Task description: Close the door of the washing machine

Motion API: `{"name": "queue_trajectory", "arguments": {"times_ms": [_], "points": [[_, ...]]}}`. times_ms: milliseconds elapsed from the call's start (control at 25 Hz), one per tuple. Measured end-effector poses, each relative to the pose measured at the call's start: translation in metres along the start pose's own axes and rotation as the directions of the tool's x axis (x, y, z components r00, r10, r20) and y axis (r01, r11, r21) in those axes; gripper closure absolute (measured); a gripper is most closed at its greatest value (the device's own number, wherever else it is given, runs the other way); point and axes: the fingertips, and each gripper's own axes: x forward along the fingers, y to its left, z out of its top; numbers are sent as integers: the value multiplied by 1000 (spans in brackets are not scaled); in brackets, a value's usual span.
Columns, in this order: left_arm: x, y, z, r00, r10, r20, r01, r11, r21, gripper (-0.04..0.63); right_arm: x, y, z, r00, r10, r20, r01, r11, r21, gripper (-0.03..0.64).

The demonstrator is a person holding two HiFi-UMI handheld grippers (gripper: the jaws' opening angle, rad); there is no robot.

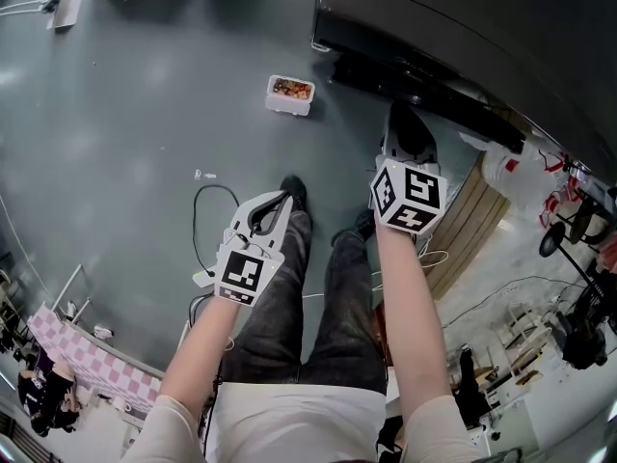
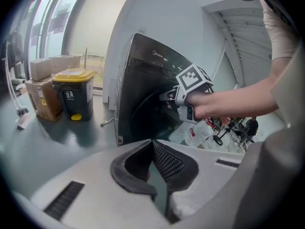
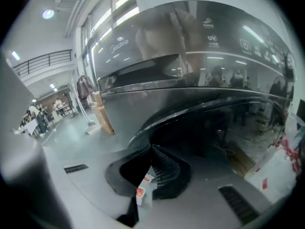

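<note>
The washing machine (image 3: 190,66), a tall cabinet with a dark, glossy front, stands on a grey floor (image 1: 125,133). Its round door (image 3: 209,128) of dark glass sits low in the machine's front. Whether the door is fully home against that front cannot be told.

Well off to one side of the machine, a dark bin with a yellow lid (image 2: 74,92) stands next to a cardboard box (image 2: 42,97). A pale wooden board (image 1: 469,222) is just beside the machine.

The right tool (image 1: 409,123) is held close before the door, its jaws pressed together with nothing between them. Contact with the glass cannot be made out. The left tool (image 1: 280,204) hangs farther back from the machine, above the person's leg, with its jaws also pressed together and empty.

A small white food tub (image 1: 290,95) sits on the floor a little out from the machine's front.
</note>
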Motion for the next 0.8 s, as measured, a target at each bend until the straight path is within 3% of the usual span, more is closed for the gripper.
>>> {"name": "queue_trajectory", "arguments": {"times_ms": [360, 800], "points": [[-15, -4, 17, 1000, -9, 10, 9, 1000, 16, 586, -21, 7, 4, 1000, 16, -26, -17, 998, -57, 586], [-81, -35, 98, 998, -9, 63, 4, 997, 75, 586, -146, 42, 53, 995, 97, -36, -99, 993, -57, 584]]}}
